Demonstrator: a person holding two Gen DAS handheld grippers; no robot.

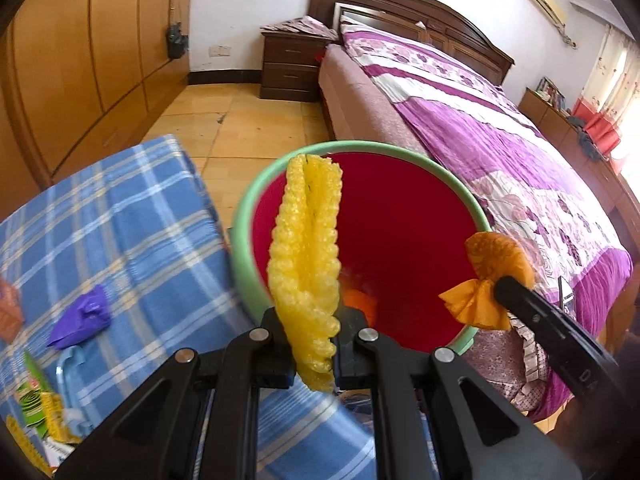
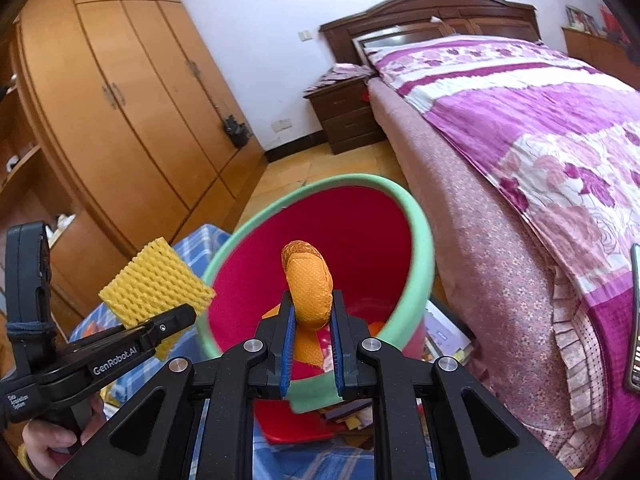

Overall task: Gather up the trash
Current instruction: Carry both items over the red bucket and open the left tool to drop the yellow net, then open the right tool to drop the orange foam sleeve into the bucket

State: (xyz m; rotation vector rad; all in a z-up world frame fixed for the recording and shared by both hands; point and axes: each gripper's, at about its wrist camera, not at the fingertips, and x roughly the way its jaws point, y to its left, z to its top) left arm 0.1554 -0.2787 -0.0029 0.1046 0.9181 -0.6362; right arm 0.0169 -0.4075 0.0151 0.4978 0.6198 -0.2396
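1. Left wrist view: the left tongs (image 1: 311, 338) at bottom centre are clenched on a yellow foam net (image 1: 306, 256), its long axis running straight up the frame, away from the fingers. The trash bin (image 1: 256, 200) (green rim, red inside) sits right behind it, mouth open toward the camera. At lower right, the right tongs (image 1: 500, 289) poke in, pinching an orange mesh wad (image 1: 498, 256) over the bin's right rim. There's more orange stuff already at the bottom of the bin. A purple scrap (image 1: 82, 316) lies on the blue plaid bench (image 1: 132, 216) at lower left.

2. Right wrist view: the right tongs (image 2: 312, 320) are closed on the orange mesh wad (image 2: 309, 288), which sits dead centre over the bin mouth (image 2: 420, 240). The left tongs (image 2: 176, 320) at lower left hold the foam net (image 2: 154, 280) just outside the left rim. I'd guess the right side can drop first; the left one needs to shift inward toward the centre.
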